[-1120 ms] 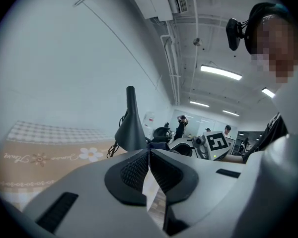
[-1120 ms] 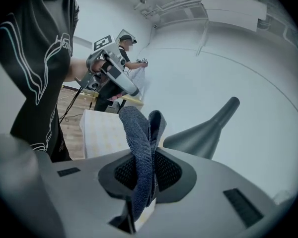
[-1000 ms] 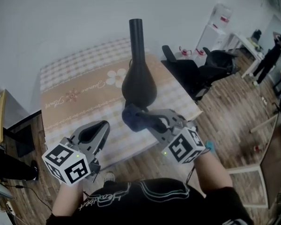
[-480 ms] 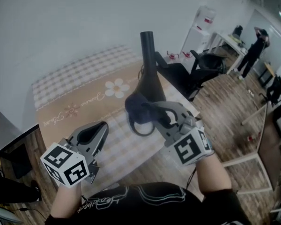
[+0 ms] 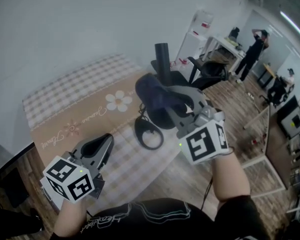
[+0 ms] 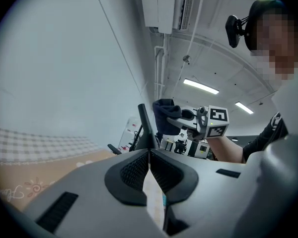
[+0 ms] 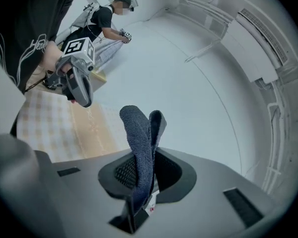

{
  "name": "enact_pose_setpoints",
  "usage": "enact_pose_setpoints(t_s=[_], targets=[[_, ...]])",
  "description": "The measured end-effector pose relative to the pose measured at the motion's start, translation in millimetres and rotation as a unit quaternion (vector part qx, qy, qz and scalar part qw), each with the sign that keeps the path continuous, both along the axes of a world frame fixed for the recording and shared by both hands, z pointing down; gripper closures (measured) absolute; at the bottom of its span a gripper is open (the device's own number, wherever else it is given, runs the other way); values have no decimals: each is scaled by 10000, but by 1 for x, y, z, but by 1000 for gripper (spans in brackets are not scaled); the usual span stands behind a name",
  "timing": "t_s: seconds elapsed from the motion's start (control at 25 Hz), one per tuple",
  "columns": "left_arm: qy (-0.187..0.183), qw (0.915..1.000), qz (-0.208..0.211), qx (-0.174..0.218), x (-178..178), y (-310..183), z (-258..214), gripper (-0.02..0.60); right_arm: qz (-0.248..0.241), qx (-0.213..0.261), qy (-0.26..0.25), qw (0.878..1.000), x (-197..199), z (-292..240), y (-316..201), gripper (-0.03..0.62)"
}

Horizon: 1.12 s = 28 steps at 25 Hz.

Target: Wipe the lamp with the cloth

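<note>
The black lamp (image 5: 162, 59) stands on the table, and only its tall neck shows above my right gripper (image 5: 159, 98). That gripper is shut on a dark blue cloth (image 5: 149, 91) and held up in front of the lamp's body. In the right gripper view the cloth (image 7: 140, 133) sticks up folded from between the jaws. My left gripper (image 5: 101, 148) is shut and holds nothing, low over the table's near side. The left gripper view shows the lamp's neck (image 6: 144, 127) beyond its shut jaws, with the cloth (image 6: 166, 114) just to the right of the neck.
The table (image 5: 70, 109) carries a checked and tan cover with a flower print. A black loop, perhaps the lamp's cord (image 5: 149, 134), lies by the lamp's foot. Black office chairs (image 5: 207, 69) stand past the table's right edge. People (image 5: 252, 49) stand far off.
My right gripper has risen with the cloth from the lamp's lower body to near its neck. The head view has swung to the right. The left gripper has hardly moved.
</note>
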State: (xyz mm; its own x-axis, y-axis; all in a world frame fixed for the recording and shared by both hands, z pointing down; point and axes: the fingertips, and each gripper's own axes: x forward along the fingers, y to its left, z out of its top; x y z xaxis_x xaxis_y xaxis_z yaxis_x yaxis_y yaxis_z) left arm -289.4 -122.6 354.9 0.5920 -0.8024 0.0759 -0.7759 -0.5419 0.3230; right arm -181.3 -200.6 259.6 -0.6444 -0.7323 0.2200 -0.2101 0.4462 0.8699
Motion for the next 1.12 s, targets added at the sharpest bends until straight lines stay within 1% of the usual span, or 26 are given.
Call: enact_pose_setpoints(t_s=[0.12, 0.24, 0.36, 0.44, 0.64, 0.8, 0.96, 1.12], targets=[[78, 10000, 38, -4, -11, -1, 4, 571, 237, 242, 38, 9994, -12, -16, -15, 539], [136, 9999, 55, -5, -22, -3, 7, 571, 461, 352, 22, 9983, -20, -32, -31, 539], [270, 9996, -3, -79, -32, -7, 11, 571, 694, 601, 61, 9958, -23, -49, -47, 540], [348, 9993, -31, -126, -37, -11, 14, 571, 871, 683, 75, 9938, -25, -56, -59, 539], [452, 9988, -23, -208, -44, -19, 24, 571, 1217, 606, 65, 9907, -35, -63, -89, 539], [525, 9983, 16, -235, -48, -22, 32, 571, 1562, 613, 292, 9854, -39, -54, -112, 539], [652, 9976, -68, -215, -59, -24, 34, 571, 1869, 419, 315, 9810, -34, -45, -129, 540], [773, 9964, -181, -296, -71, -26, 40, 571, 2024, 252, 323, 9784, -34, -32, -136, 539]])
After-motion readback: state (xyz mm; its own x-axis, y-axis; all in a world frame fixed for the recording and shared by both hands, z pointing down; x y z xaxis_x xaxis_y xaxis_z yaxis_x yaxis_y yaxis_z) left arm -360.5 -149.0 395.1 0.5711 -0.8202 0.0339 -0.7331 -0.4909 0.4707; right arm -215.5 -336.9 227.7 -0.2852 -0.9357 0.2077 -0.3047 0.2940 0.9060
